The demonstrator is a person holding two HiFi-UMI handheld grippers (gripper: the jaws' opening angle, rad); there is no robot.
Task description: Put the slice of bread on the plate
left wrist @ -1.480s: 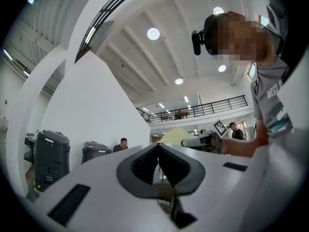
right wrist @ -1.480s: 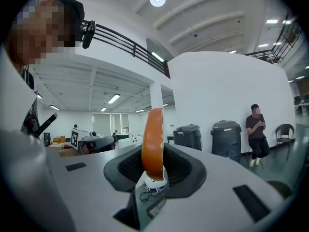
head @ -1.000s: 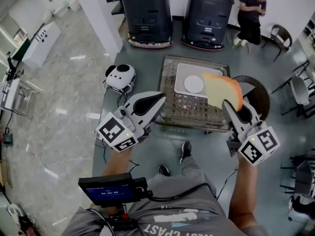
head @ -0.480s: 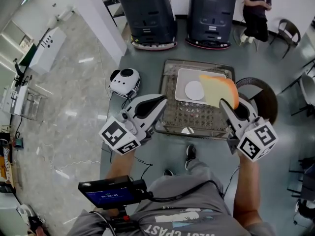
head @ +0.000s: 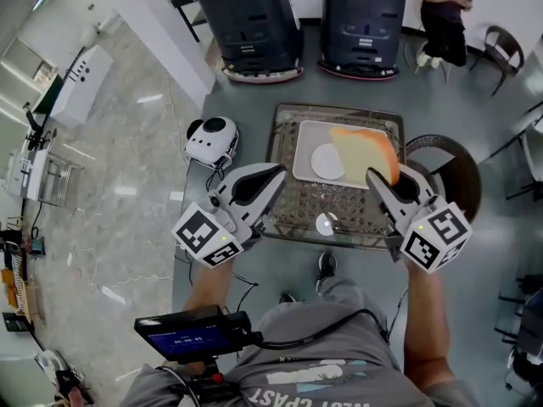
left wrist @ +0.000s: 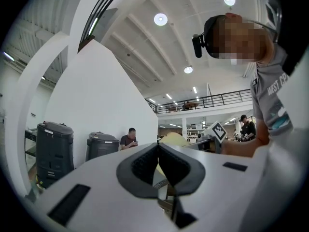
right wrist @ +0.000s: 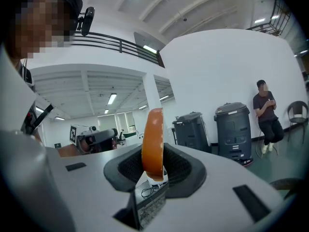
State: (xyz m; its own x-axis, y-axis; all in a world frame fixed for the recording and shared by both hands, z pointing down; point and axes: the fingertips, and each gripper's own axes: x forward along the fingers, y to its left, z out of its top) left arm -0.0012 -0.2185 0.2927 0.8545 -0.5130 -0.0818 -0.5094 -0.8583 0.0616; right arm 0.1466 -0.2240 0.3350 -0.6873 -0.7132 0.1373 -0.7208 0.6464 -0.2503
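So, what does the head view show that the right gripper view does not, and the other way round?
Only the head view shows the plate on its white tray, and the broad face of the slice of bread, next to the plate in the picture. Only the right gripper view shows the pads of the right claw pressing on the slice, seen edge-on with the crust towards the camera. Both show the slice, the left claw, two dark bins and a seated person.
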